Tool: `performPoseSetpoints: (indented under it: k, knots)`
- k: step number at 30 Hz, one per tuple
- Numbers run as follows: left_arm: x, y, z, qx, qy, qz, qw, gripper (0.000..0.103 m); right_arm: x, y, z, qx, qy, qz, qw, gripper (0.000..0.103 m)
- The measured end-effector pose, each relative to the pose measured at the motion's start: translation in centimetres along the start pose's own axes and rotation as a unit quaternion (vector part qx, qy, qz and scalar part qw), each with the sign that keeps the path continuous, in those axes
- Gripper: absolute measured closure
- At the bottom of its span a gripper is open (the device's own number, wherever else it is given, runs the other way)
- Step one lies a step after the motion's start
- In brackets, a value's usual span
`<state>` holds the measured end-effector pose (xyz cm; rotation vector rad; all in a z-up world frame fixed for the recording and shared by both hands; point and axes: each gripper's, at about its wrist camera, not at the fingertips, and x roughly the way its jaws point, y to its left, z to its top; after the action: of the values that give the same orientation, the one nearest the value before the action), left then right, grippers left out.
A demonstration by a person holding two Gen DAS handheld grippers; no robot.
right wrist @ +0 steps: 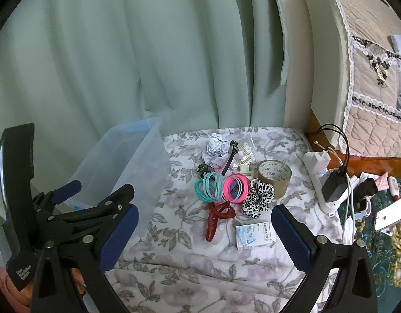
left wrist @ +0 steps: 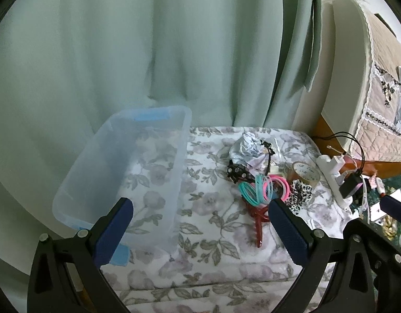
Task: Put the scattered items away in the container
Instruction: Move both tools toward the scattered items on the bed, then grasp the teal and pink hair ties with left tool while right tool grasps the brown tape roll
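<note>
A clear plastic bin [left wrist: 122, 172] with blue latches stands on the left of the floral cloth [left wrist: 205, 234]; I see nothing inside it. To its right lie crumpled foil [right wrist: 216, 144], a black hair clip [right wrist: 230, 160], teal rings [right wrist: 208, 187], pink rings [right wrist: 235, 189], a red claw clip [right wrist: 217, 217], a leopard scrunchie [right wrist: 258, 198], a brown tape roll [right wrist: 273, 176] and a small white box [right wrist: 255, 234]. My left gripper [left wrist: 200, 204] hovers open between bin and pile. My right gripper [right wrist: 205, 210] is open just short of the claw clip and holds nothing.
A white power strip [right wrist: 323, 182] with a black charger and cables lies along the cloth's right edge. A green curtain [right wrist: 122, 65] hangs right behind the bin. A quilted cover [right wrist: 378, 104] drapes furniture at the right, with small clutter on the patterned floor [right wrist: 383, 234].
</note>
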<state>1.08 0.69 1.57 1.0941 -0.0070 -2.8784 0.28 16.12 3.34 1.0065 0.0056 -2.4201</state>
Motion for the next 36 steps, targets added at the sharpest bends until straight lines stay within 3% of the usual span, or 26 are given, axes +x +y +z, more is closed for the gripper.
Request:
performPoseSetpoints:
  k: [10, 20, 26, 36]
  knots:
    - [0.0, -0.6, -0.3, 0.012, 0.006, 0.034, 0.9993, 0.000, 0.3, 0.0, -0.3, -0.005, 0.006, -0.006, 1.000, 0.000]
    - [0.2, -0.8, -0.7, 0.014, 0.004, 0.037, 0.9992, 0.000, 0.4, 0.5, -0.8, -0.005, 0.006, -0.016, 1.000, 0.000]
    - [0.8, -1.4, -0.4, 0.015, 0.005, 0.020, 0.9997, 0.000, 0.5, -0.8, -0.8, 0.013, -0.002, -0.018, 1.000, 0.000]
    - [3.4, -4.2, 0.3, 0.022, -0.003, -0.055, 0.9983, 0.000, 0.6, -3.7, -0.8, 0.057, -0.025, -0.026, 0.998, 0.000]
